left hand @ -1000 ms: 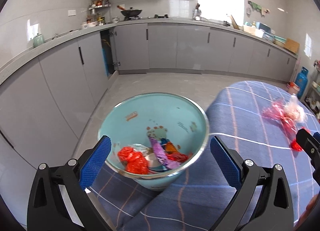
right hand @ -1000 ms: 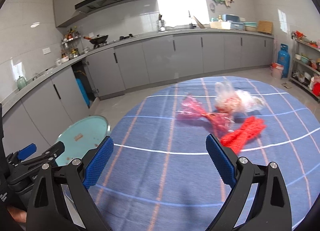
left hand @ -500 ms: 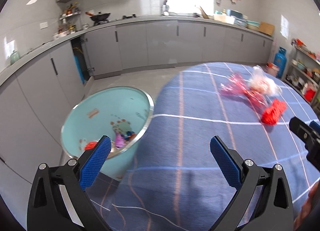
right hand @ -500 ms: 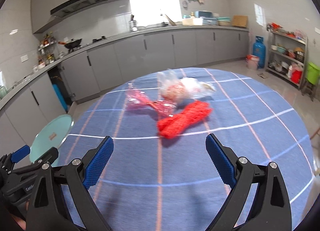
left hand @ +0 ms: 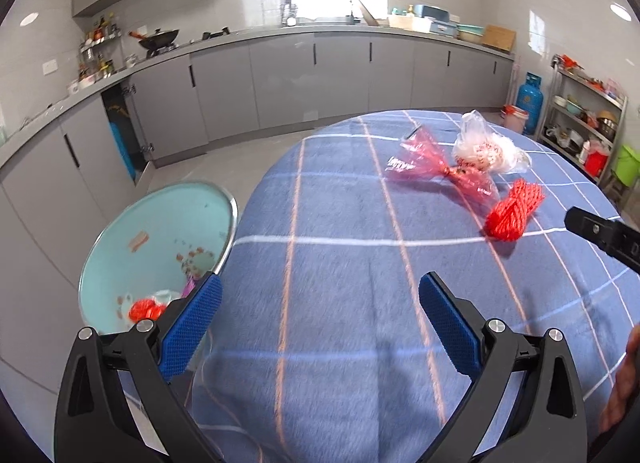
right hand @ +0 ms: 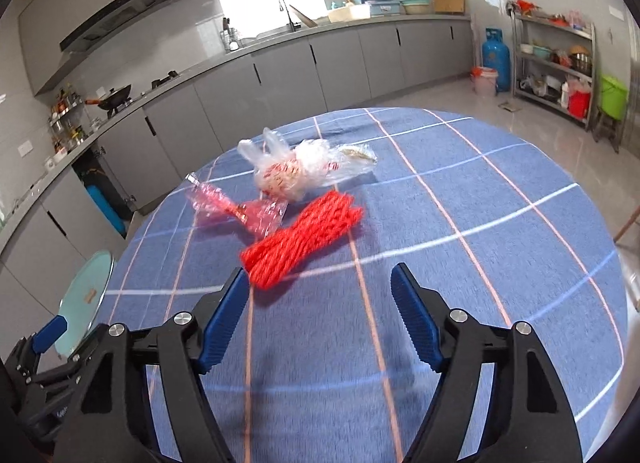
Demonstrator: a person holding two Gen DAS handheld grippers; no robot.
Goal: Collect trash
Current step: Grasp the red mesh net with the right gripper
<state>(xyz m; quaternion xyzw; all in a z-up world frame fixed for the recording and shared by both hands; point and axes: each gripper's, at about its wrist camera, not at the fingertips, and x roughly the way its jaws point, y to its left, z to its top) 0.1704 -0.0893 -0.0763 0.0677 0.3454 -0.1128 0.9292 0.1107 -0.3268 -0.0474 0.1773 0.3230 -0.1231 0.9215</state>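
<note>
Three pieces of trash lie on the round table's blue checked cloth [right hand: 500, 191]: a red net bundle [right hand: 304, 239], a pink plastic wrapper [right hand: 244, 211] and a clear plastic bag [right hand: 296, 171]. In the left wrist view they are far right: the bundle [left hand: 514, 213], wrapper [left hand: 444, 171], bag [left hand: 488, 149]. A light blue bin [left hand: 160, 251] with trash inside stands beside the table's left edge. My right gripper [right hand: 320, 283] is open and empty, just short of the red bundle. My left gripper [left hand: 320, 291] is open and empty over the cloth near the bin.
Grey kitchen cabinets [left hand: 320, 75] run along the far wall. A blue gas cylinder [right hand: 495, 59] and a metal shelf [right hand: 556, 63] stand at the right. The bin's rim also shows in the right wrist view [right hand: 86, 295], with the left gripper below it.
Both grippers have swung right, away from the bin. The right gripper has closed in on the red bundle. The left gripper has moved from over the bin to over the table.
</note>
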